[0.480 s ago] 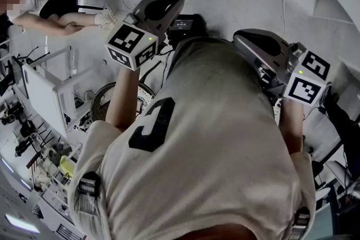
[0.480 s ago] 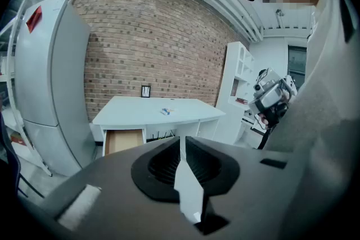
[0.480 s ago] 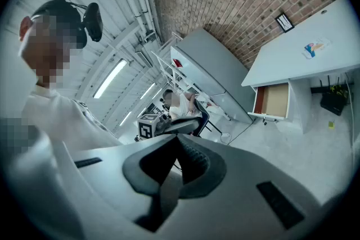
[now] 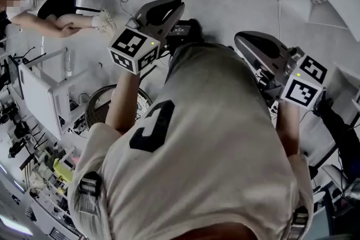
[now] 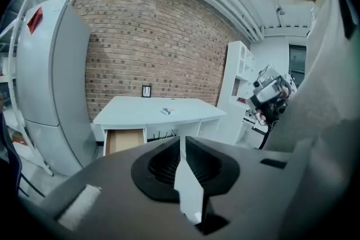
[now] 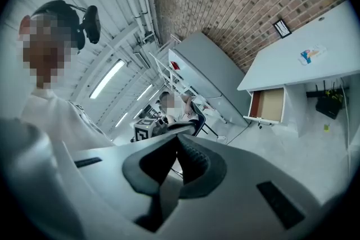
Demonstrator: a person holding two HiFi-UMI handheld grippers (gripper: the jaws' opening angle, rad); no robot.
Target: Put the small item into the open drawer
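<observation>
Small item (image 5: 167, 111), perhaps a packet: indistinct

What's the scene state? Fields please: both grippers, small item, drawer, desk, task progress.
left gripper: jaws shut, nothing between them, well short of the desk
right gripper: jaws shut, empty, also away from the desk
item: small white-and-blue flat item lying on the desk top, nothing touching it
drawer: wood-lined drawer pulled open at the desk's left end in the left gripper view; nothing visible inside
desk: white desk against a red brick wall
progress: item not yet picked up
</observation>
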